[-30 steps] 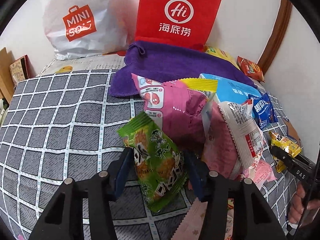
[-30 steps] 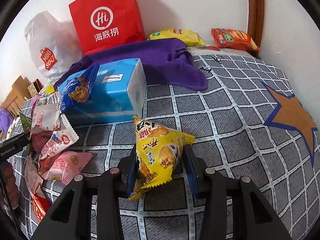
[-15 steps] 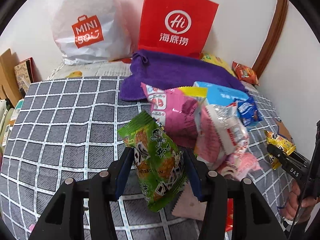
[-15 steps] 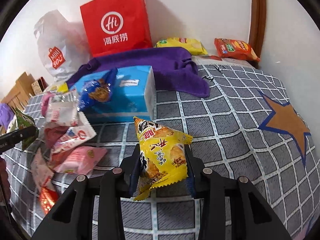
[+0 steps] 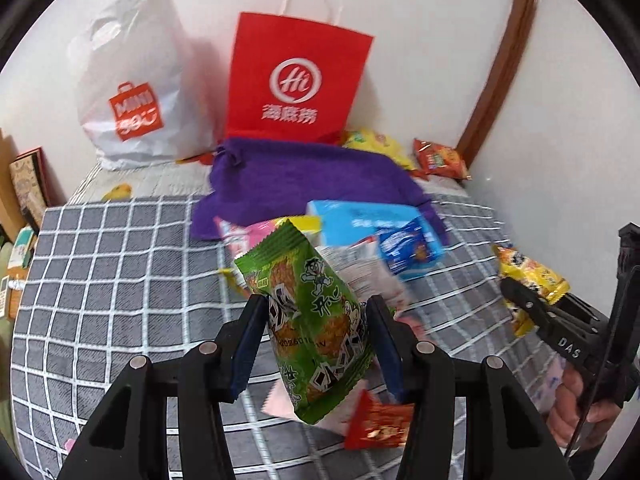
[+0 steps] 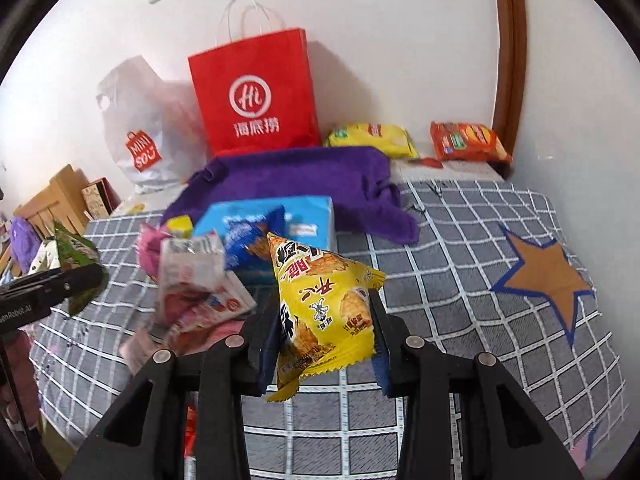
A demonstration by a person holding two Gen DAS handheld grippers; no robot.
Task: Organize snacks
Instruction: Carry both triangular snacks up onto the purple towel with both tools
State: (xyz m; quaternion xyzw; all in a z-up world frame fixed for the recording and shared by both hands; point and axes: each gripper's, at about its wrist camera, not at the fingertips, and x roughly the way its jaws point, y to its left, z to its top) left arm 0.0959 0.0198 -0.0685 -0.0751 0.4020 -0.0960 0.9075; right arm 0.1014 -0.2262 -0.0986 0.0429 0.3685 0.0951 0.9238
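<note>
My left gripper [image 5: 316, 320] is shut on a green snack packet [image 5: 312, 312] and holds it above the grey checked cloth [image 5: 120, 280]. My right gripper [image 6: 324, 312] is shut on a yellow snack packet [image 6: 324, 304], also lifted off the cloth [image 6: 460, 280]. A pile of loose snacks [image 6: 196, 292] lies left of the right gripper, beside a blue tissue box [image 6: 304, 212] with a blue cookie packet [image 6: 248, 240] on it. The right gripper with its yellow packet shows in the left wrist view [image 5: 532, 280]. The left gripper with the green packet shows in the right wrist view [image 6: 72, 264].
A red paper bag [image 6: 256, 96] and a white plastic bag [image 5: 128, 92] stand against the back wall. A purple towel [image 6: 296, 176] lies before them. A yellow packet [image 6: 372, 138] and an orange packet [image 6: 468, 140] lie at the back right. A star patch [image 6: 548, 276] marks the cloth's right side.
Both grippers have risen and pulled back from the bed with their packets held. The snack pile and bags look smaller and lower in both views.
</note>
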